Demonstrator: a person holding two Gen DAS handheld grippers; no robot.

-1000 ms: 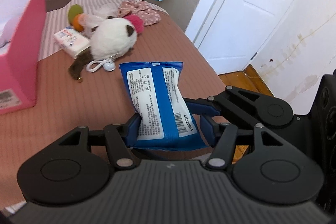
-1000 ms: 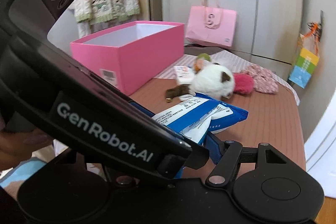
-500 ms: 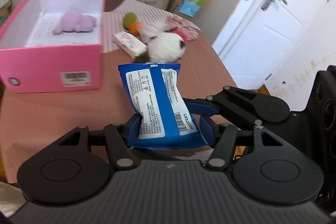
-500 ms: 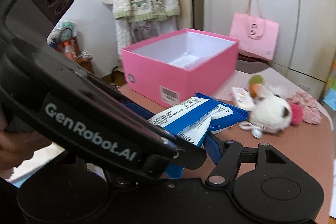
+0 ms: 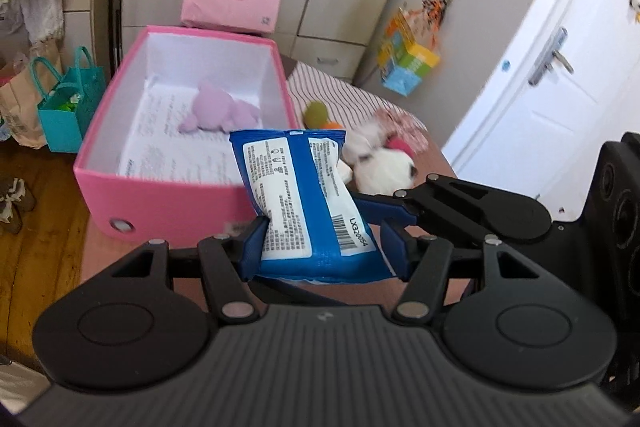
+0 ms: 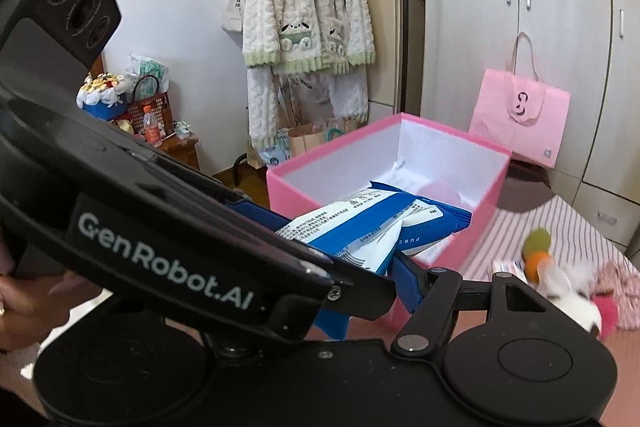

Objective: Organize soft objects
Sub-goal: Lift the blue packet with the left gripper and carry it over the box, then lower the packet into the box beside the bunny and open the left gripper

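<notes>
Left wrist view — left gripper [image 5: 320, 247] clamped on a blue pack [image 5: 304, 203], both blue pads pressed into its lower end. Pack stood nearly upright, long axis running away from the camera, top edge leaning toward the pink box [image 5: 160, 203]. Box lay just ahead and to the left, open, its near wall below the pack's top; a lilac plush [image 5: 216, 107] lay inside on white paper. White plush [image 5: 380, 167] and other soft items stayed on the table [image 5: 100, 251] to the right. Pack: glossy film, white label, barcode, creased at the waist — soft, yielding.

Right wrist view — right gripper [image 6: 360, 267] also closed on the pack [image 6: 372, 223], from its side; only one pad showed, the left tool covering the other. Pack's far end overlapped the box [image 6: 304, 195] mouth. Judged: both grippers equally near, box directly ahead.
</notes>
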